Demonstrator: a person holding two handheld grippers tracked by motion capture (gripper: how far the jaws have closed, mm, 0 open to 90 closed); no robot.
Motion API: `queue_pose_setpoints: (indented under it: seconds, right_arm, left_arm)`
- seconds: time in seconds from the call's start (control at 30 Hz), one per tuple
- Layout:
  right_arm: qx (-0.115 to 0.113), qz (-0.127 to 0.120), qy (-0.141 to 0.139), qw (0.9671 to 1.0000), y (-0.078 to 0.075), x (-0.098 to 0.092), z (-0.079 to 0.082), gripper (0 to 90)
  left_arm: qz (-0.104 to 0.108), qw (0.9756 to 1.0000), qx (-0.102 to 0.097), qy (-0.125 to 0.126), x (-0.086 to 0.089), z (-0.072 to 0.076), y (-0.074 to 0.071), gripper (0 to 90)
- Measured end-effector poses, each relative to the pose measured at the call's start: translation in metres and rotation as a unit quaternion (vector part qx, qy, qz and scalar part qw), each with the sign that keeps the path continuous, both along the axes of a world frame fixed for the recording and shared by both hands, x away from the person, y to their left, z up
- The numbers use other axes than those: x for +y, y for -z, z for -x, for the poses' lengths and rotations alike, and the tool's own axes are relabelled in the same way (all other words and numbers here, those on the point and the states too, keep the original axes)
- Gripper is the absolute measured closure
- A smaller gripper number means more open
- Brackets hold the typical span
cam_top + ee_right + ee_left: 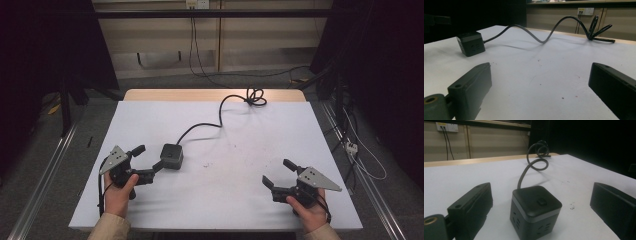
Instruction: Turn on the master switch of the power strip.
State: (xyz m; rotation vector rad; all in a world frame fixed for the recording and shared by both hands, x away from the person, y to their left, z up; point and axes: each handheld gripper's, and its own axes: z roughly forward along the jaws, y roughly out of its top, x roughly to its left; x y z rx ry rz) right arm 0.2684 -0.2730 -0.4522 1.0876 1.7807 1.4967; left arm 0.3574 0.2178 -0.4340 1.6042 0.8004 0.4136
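Sitting on the table (pixel 150 125) left of centre, cube (pixel 171 156) lying just ahead between wide-open left gripper (pixel 145 161) jaws, cord (pixel 220 112) trailing away, right gripper (pixel 278 172) gaping empty, well apart.

Wall outlet (pixel 197 4) beyond white table (pixel 150 125).

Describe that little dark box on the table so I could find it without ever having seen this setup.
Start at the white table and look toward its left half, just ahead of the left gripper. There sits a dark cube-shaped power socket, between that gripper's open jaws and untouched. It alone trails a black cable that snakes to the table's far edge.
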Motion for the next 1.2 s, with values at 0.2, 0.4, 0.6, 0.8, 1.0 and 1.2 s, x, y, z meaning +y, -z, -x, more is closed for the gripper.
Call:
queue_pose_setpoints:
  seconds: [0.2, 0.4, 0.6, 0.8, 1.0, 1.2]
  right_arm:
    - [-0.001, 0.000, -0.001, 1.0000, 0.000, 0.001, 0.000, 4.1]
    - [0.001, -0.003, -0.002, 1.0000, 0.000, 0.002, 0.000, 4.2]
    - [-0.001, -0.002, -0.003, 1.0000, 0.000, 0.003, 0.000, 4.2]
    - [-0.001, -0.003, -0.004, 1.0000, 0.000, 0.004, -0.001, 4.2]
    - [-0.002, -0.002, -0.005, 1.0000, -0.001, 0.004, -0.001, 4.2]
    - [-0.002, -0.002, -0.005, 1.0000, -0.001, 0.004, -0.001, 4.2]
  left_arm:
    - [0.006, 1.0000, -0.004, -0.002, -0.002, -0.003, -0.003, 3.9]
    - [0.006, 1.0000, -0.005, 0.004, -0.006, -0.005, -0.004, 5.2]
    - [0.005, 1.0000, -0.005, 0.005, -0.008, -0.007, -0.005, 6.0]
    - [0.000, 1.0000, -0.006, 0.004, -0.009, -0.008, -0.005, 9.1]
    - [-0.001, 1.0000, -0.005, 0.003, -0.010, -0.010, -0.005, 11.8]
    - [-0.012, 0.9999, -0.002, 0.006, -0.013, -0.012, -0.004, 15.9]
